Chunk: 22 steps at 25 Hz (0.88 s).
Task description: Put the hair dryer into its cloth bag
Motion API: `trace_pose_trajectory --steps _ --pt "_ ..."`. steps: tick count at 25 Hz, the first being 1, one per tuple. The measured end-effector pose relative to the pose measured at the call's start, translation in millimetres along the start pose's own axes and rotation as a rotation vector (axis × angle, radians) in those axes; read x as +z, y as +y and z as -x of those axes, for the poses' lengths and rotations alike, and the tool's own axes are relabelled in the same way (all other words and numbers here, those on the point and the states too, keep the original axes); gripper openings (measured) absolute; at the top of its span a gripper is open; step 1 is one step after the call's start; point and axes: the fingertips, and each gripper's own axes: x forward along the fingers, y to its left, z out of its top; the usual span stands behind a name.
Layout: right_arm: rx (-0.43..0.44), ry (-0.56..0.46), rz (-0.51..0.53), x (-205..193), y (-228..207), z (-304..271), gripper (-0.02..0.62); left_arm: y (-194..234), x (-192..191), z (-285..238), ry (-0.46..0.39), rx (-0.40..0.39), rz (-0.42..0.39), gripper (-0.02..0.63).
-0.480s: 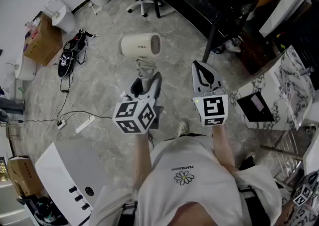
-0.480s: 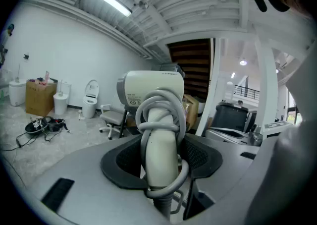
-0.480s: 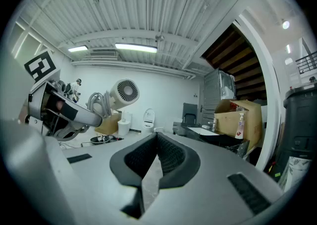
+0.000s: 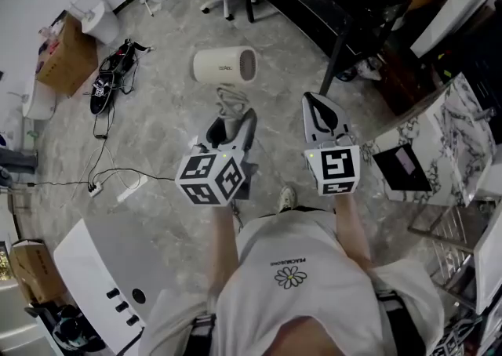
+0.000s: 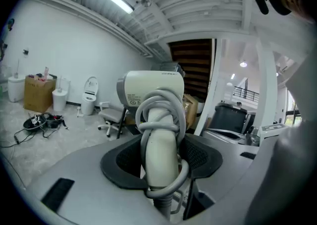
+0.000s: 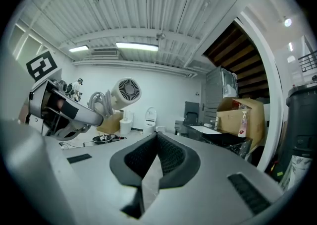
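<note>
Hair dryer (image 6: 128, 90) grille — right gripper view

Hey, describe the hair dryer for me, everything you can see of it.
The hair dryer is cream, smooth plastic by its look, with a short round barrel and a straight handle. Its grey cord is looped around the handle. The left gripper holds it by the handle, fingers clamped, barrel level above the floor, grille end facing right in the head view.

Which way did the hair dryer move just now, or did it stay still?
No, it stayed still. The hair dryer is just as far from the black table leg as before.
</note>
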Motion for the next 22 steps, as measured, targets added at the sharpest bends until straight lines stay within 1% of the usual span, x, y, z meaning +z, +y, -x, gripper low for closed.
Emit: trace_pose_trajectory --steps 3,7,9,14,18,22 --pt "0.009 -0.018 -0.028 -0.4 -4.0 -1.6 0.012 2.6 -0.1 -2.4 0.006 0.006 0.004 0.222" --pt "0.022 -0.009 0.005 -4.3 -4.7 -7.1 0.012 4.7 -0.5 -8.9 0.007 0.004 0.040 0.222" --pt "0.024 -0.004 0.005 -9.4 -6.3 -7.6 0.012 3.6 -1.7 -11.9 0.006 0.004 0.058 0.222" --pt "0.042 0.003 -0.009 -19.0 -15.3 -9.9 0.012 1.0 0.7 -24.1 0.008 0.009 0.059 0.222" --pt "0.023 0.001 -0.024 -17.2 -34.3 -11.2 0.012 -3.7 11.4 -39.7 0.009 -0.013 0.076 0.222" --pt "-0.004 -0.020 -0.035 -14.2 -54.7 -16.7 0.012 -4.7 20.8 -58.3 -0.009 -0.029 0.059 0.222"
